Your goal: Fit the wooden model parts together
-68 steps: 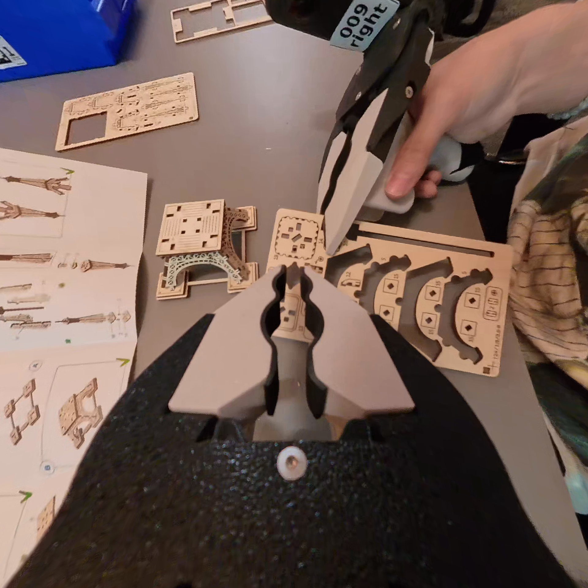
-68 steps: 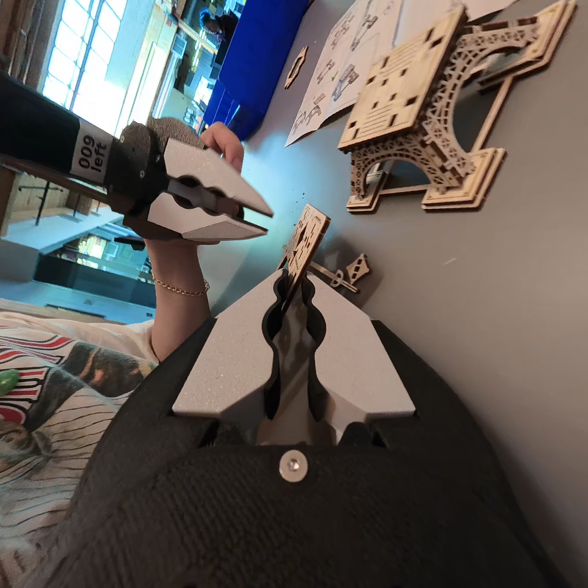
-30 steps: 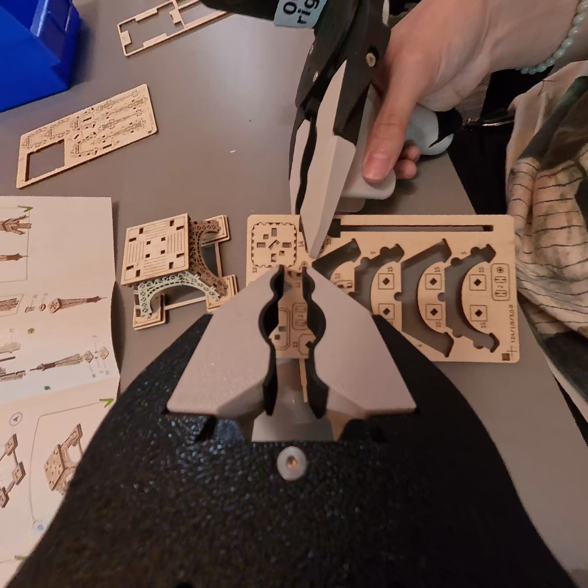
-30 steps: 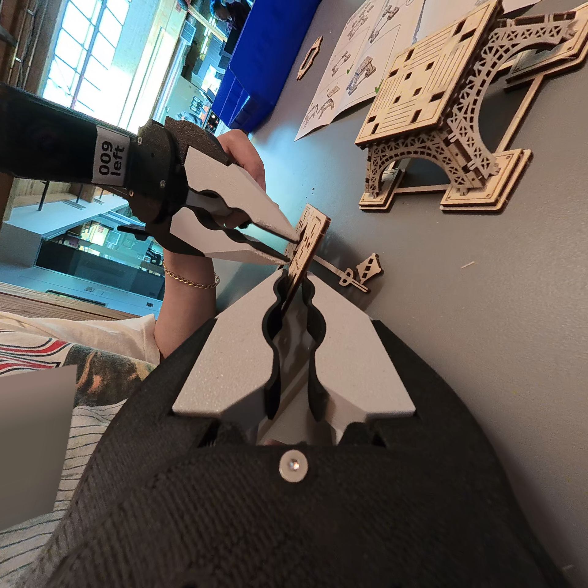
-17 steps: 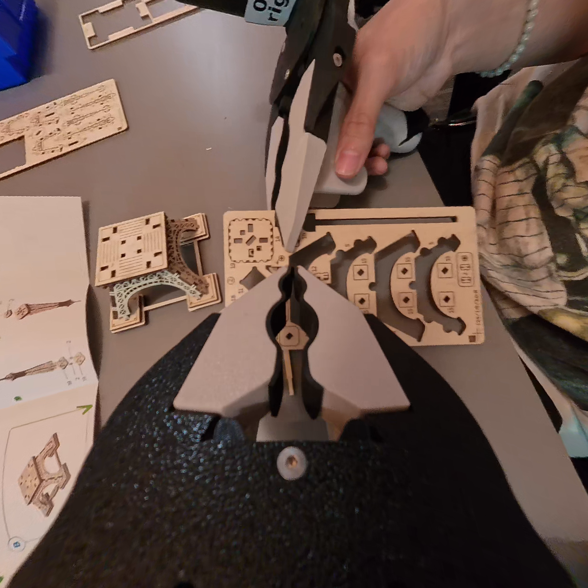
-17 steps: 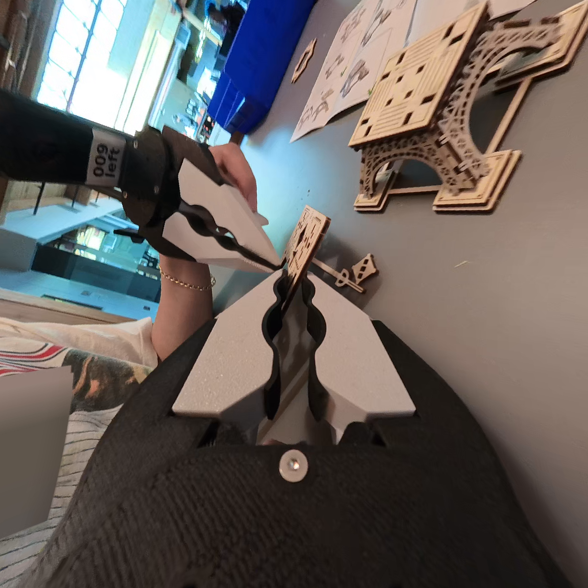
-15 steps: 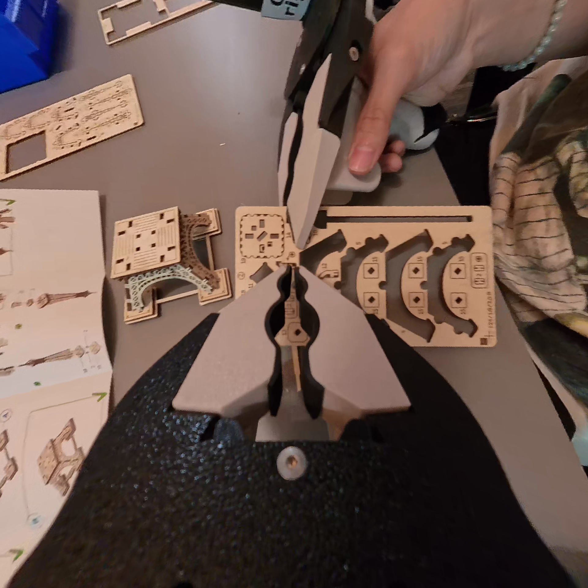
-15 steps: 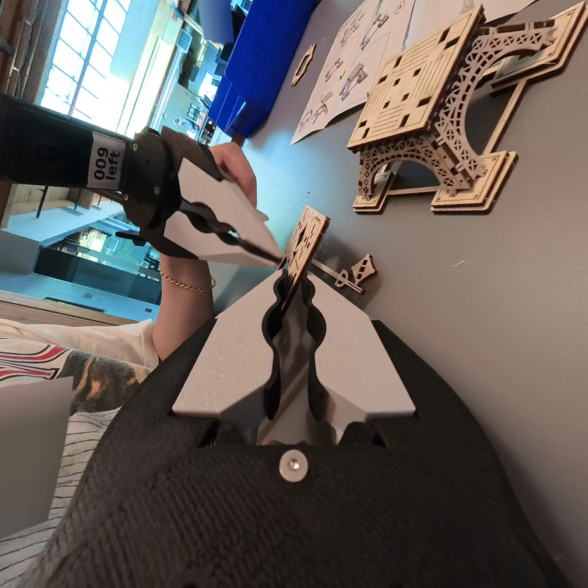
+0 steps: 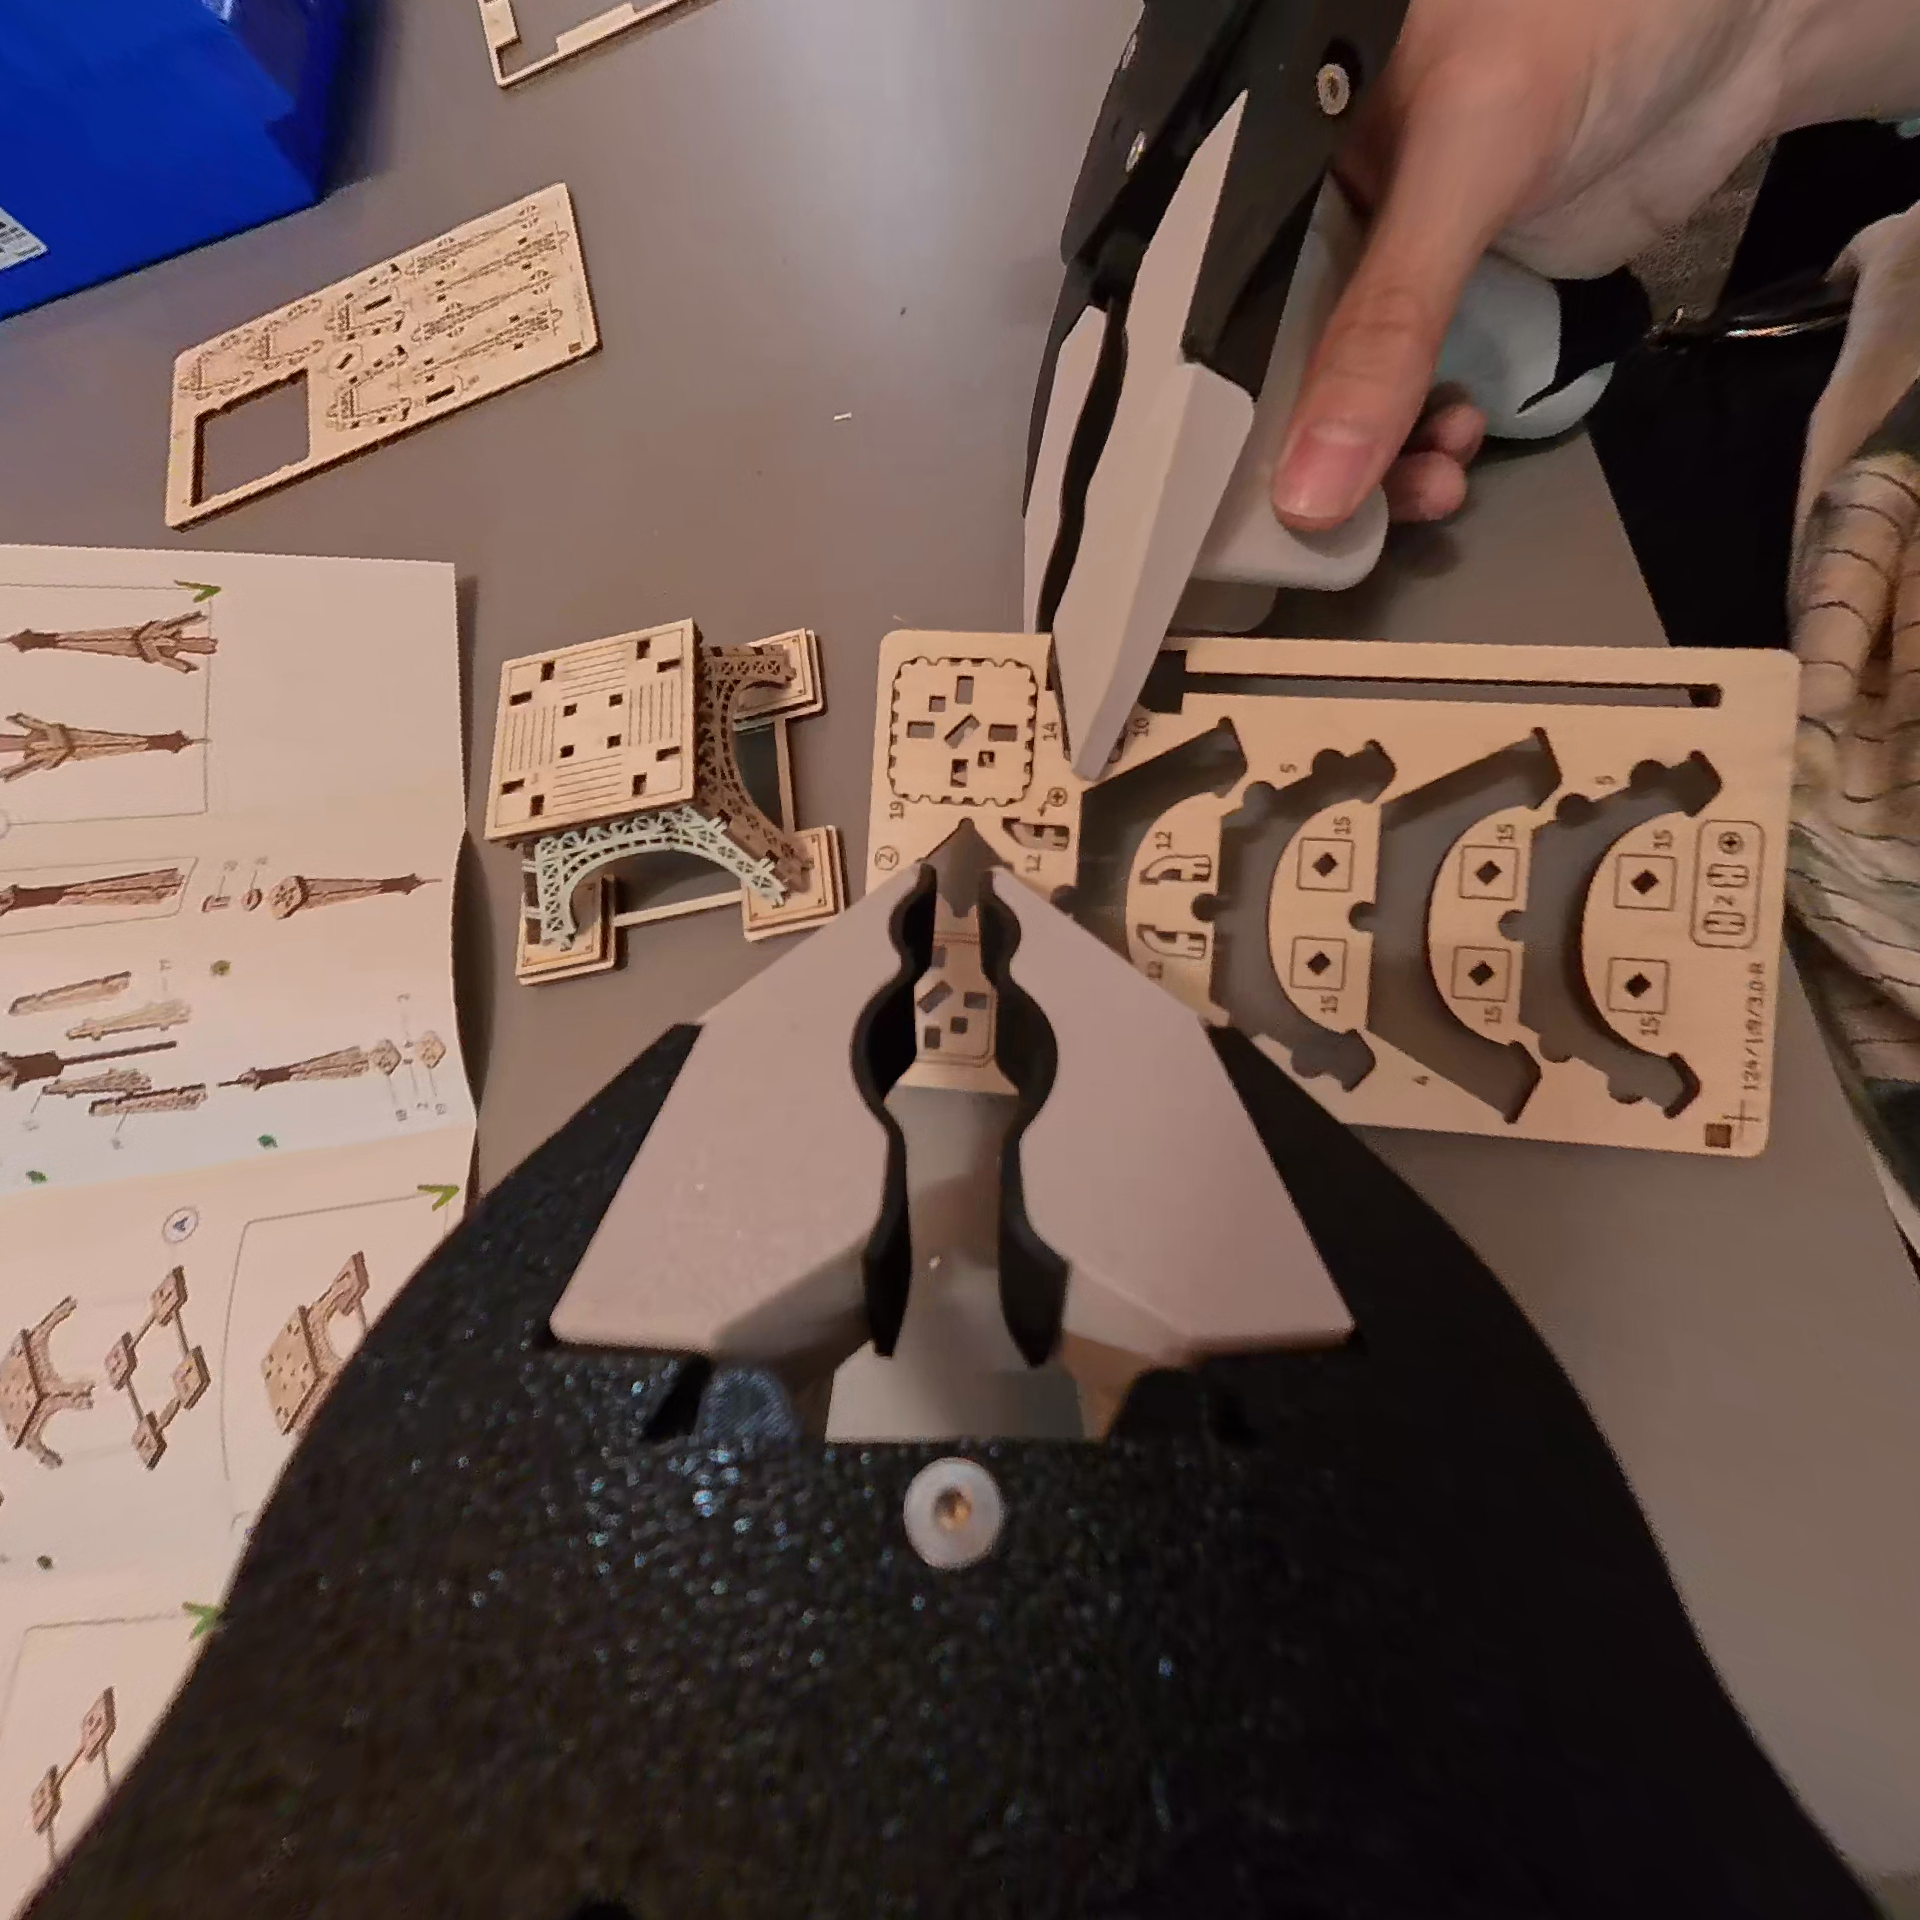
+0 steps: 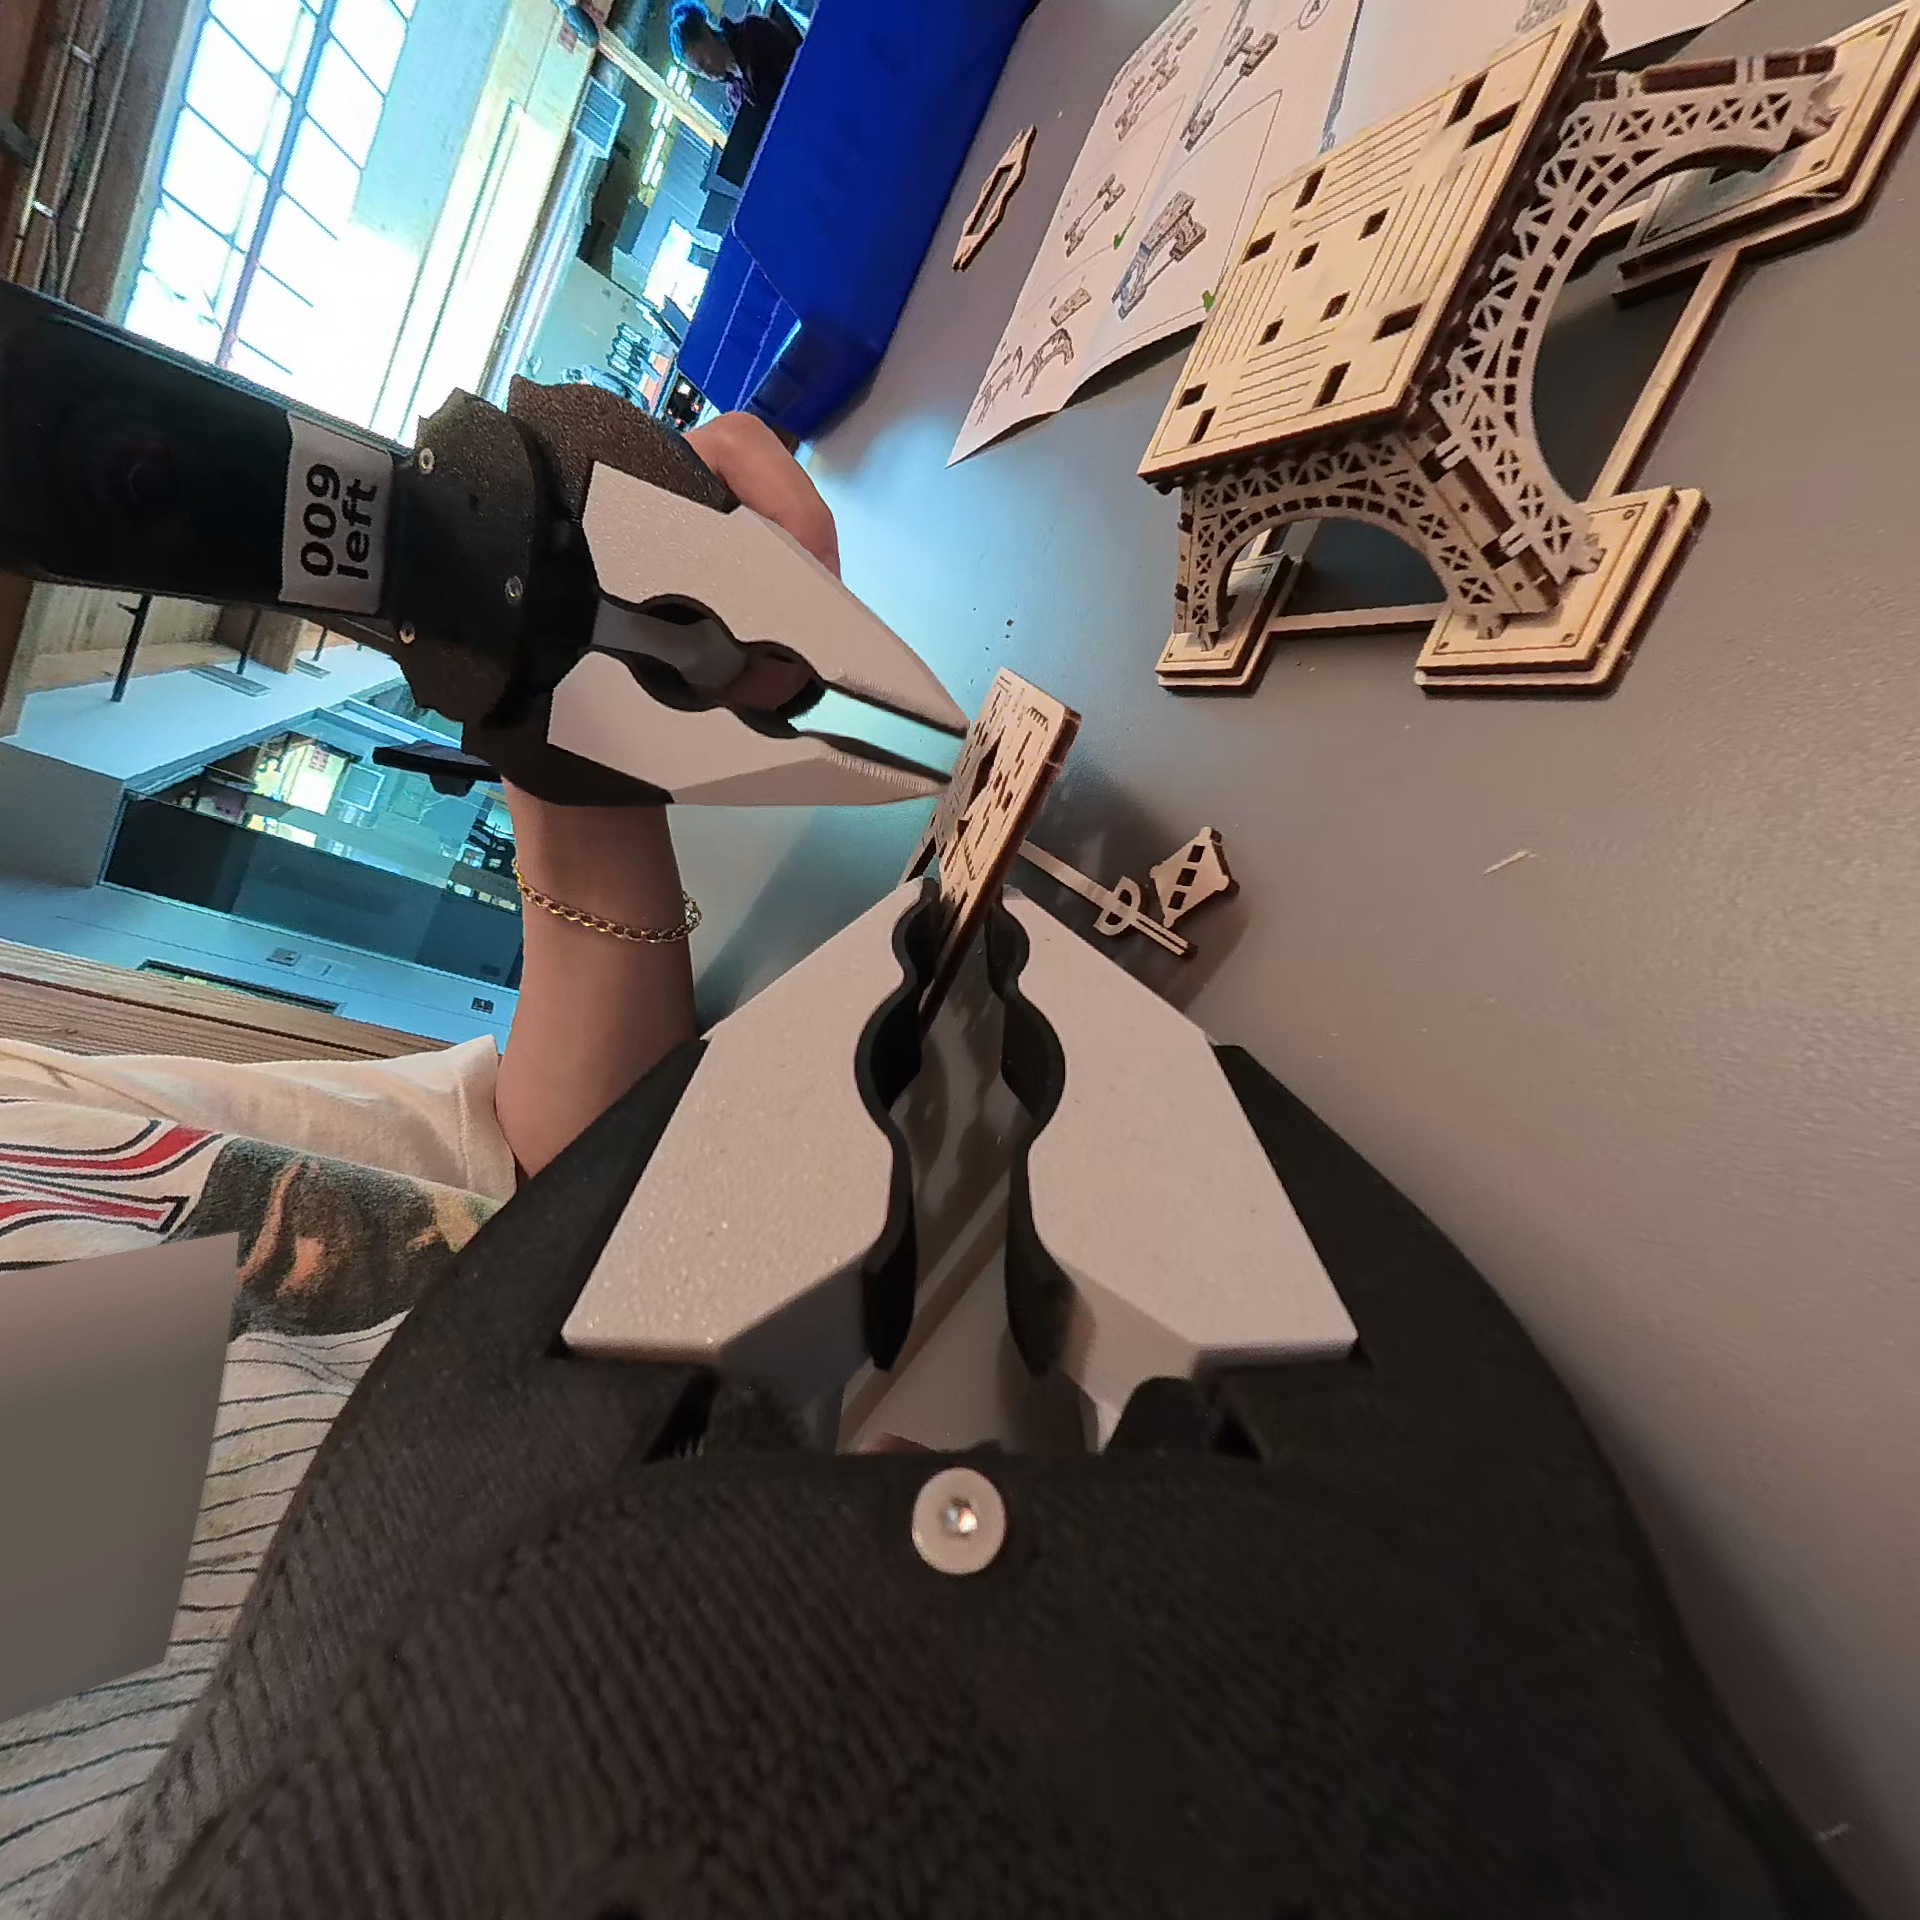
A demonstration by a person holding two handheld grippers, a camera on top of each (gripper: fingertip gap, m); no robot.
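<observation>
Left wrist view: the left claw (image 9: 961,883) has its tips slightly spread, a narrow gap between them, right up against the face of the wooden parts sheet (image 9: 1455,1081), nothing pinched that I can see. That sheet is held on edge w/ the right claw (image 9: 1081,748) clamped on its top rim at abt 12 o'clock, a hand (image 9: 1507,208) wrapped round the handle. Sheet has curved cut-outs and small square pieces left in it. At 9 o'clock from the sheet sits the half-built tower base (image 9: 665,810), flat slotted deck on lattice arches, standing on the grey tabletop (image 9: 810,312). Instruction leaflet (image 9: 218,883) lies further out at 9 o'clock; another flat parts sheet (image 9: 384,353) at 11 o'clock, a blue box (image 9: 145,125) in the far corner. Right wrist view: right claw (image 10: 961,914) pressed together on the sheet's edge (image 10: 1003,800), sheet tilted up off the tabletop (image 10: 1558,1143). Left claw (image 10: 951,753) comes in from 9 o'clock, tips touching the sheet. A small loose spire piece (image 10: 1164,899) lies on the tabletop just beside the sheet, at 3 o'clock. Tower base (image 10: 1403,416) stands at abt 1 o'clock.
</observation>
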